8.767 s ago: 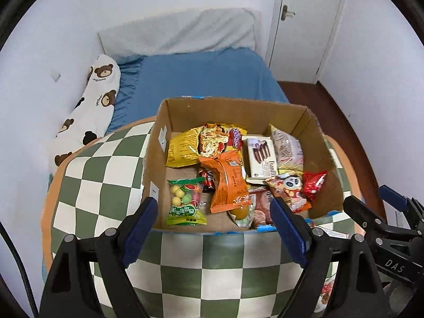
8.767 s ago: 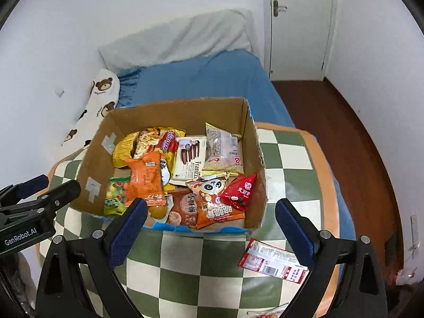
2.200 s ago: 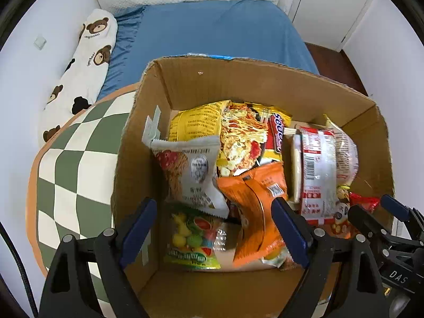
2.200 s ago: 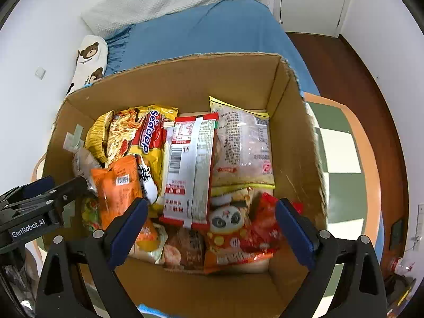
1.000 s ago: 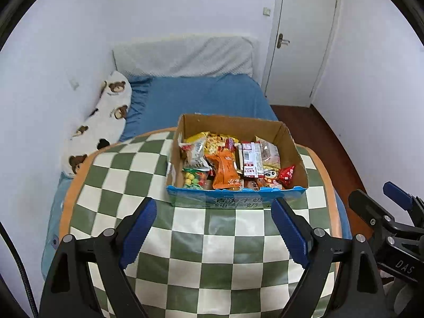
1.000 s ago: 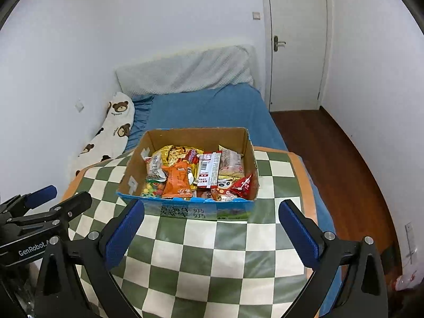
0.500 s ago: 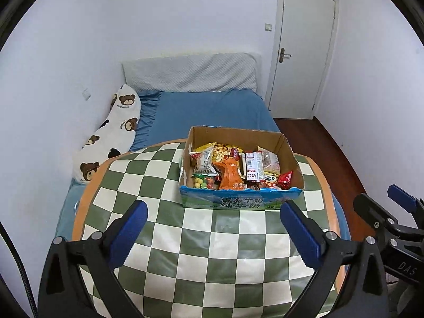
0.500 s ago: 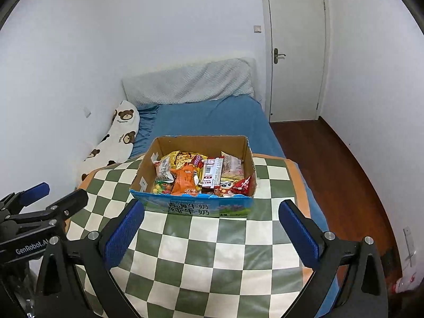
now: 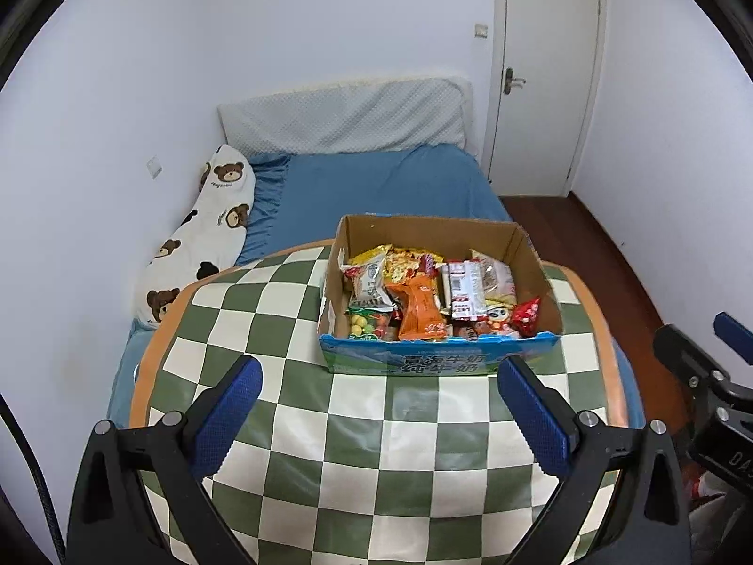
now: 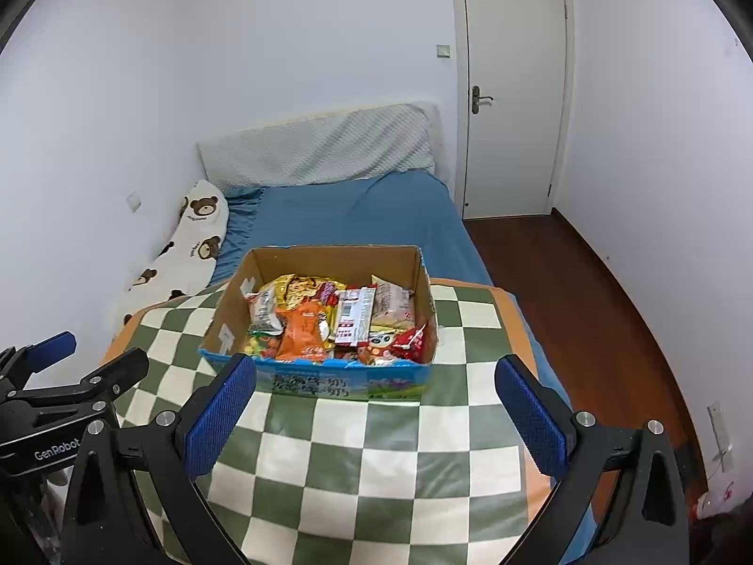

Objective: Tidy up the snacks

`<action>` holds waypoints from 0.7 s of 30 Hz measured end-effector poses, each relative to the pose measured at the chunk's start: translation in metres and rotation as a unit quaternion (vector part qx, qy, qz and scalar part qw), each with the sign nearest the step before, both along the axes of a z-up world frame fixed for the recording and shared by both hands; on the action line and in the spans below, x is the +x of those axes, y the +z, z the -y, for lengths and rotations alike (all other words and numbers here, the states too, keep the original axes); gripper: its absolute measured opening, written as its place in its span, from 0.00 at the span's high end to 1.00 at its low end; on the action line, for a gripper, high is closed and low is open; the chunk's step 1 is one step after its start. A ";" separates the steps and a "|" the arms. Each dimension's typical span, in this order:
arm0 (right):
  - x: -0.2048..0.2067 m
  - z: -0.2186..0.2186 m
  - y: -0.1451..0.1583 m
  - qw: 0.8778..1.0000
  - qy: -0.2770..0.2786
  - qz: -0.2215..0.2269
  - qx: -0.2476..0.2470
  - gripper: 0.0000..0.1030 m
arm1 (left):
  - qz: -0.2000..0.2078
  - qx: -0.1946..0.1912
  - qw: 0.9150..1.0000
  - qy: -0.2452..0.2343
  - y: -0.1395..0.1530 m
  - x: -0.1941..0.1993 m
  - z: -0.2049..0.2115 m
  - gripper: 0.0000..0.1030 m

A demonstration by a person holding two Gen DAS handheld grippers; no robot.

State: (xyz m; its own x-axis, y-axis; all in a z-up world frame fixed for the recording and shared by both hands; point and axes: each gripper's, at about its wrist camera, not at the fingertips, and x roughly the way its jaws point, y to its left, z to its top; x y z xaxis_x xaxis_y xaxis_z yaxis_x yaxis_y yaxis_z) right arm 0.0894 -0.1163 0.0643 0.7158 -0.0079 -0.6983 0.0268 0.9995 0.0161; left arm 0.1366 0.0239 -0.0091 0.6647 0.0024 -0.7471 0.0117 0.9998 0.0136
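A cardboard box [image 9: 442, 353] packed with snack packets sits on the counter [image 9: 292, 405], which wears a green-and-white checked cloth with an orange rim. From the left wrist view the box lies toward the far right part of the counter; from the right wrist view it sits near the far middle.

Inside the box, an orange packet [image 9: 420, 307] stands near the middle, a white-and-red packet [image 9: 462, 288] lies just right of it, a grey-white packet [image 9: 369, 285] leans at the left, and a small red packet [image 9: 527, 313] is tucked in the right front corner. A yellow packet [image 10: 301, 289] lies at the back.

The left gripper [image 9: 376, 412] hovers above the near part of the counter, jaws spread wide and grasping nothing. The right gripper [image 10: 375, 412] does the same beside it, jaws released and empty. Both are well apart from the box.

Behind the counter is a bed [image 9: 386, 183] with a blue sheet, a bear-print pillow [image 9: 202, 235] along the wall, and a white door [image 10: 513, 94] at the far right.
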 end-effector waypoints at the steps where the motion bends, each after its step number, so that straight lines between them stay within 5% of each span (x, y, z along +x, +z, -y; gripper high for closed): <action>1: 0.005 0.001 -0.003 1.000 -0.002 0.000 -0.001 0.00 | -0.002 -0.002 1.000 0.003 -0.003 0.005 0.000 0.00; 21: 0.075 0.012 -0.050 0.999 -0.033 -0.037 0.000 0.00 | -0.020 0.015 1.000 0.012 -0.033 0.070 0.009 0.00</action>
